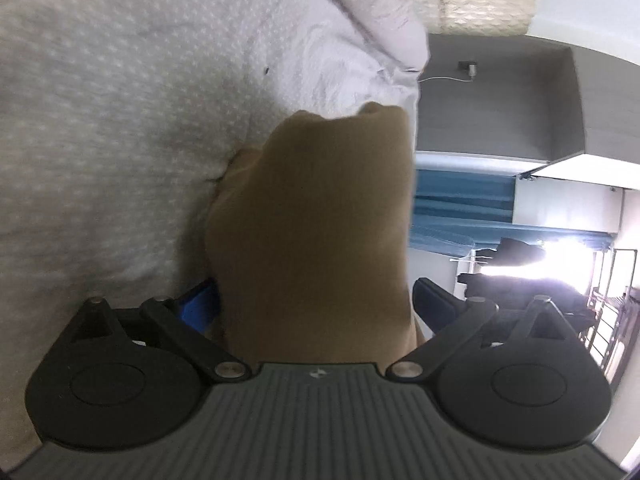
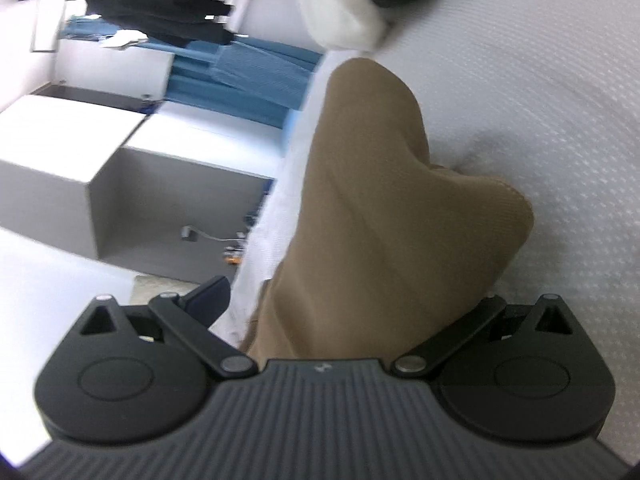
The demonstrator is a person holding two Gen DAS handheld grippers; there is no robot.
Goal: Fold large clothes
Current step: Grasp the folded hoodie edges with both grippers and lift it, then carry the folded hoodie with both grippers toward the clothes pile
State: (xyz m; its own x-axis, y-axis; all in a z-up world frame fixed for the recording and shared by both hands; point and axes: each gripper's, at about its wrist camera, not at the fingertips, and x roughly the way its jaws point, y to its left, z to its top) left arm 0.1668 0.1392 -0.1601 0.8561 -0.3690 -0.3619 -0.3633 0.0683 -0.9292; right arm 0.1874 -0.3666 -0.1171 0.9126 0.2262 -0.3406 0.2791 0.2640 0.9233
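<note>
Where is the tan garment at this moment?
In both wrist views the tan garment runs forward from between each gripper's wide-spread jaws, lying on the white dotted bedspread near the bed's edge.

tan garment (image 1: pixel 312 220) hiding left gripper (image 1: pixel 316 300) fingertips, bedspread (image 1: pixel 120 120) blurred
</note>
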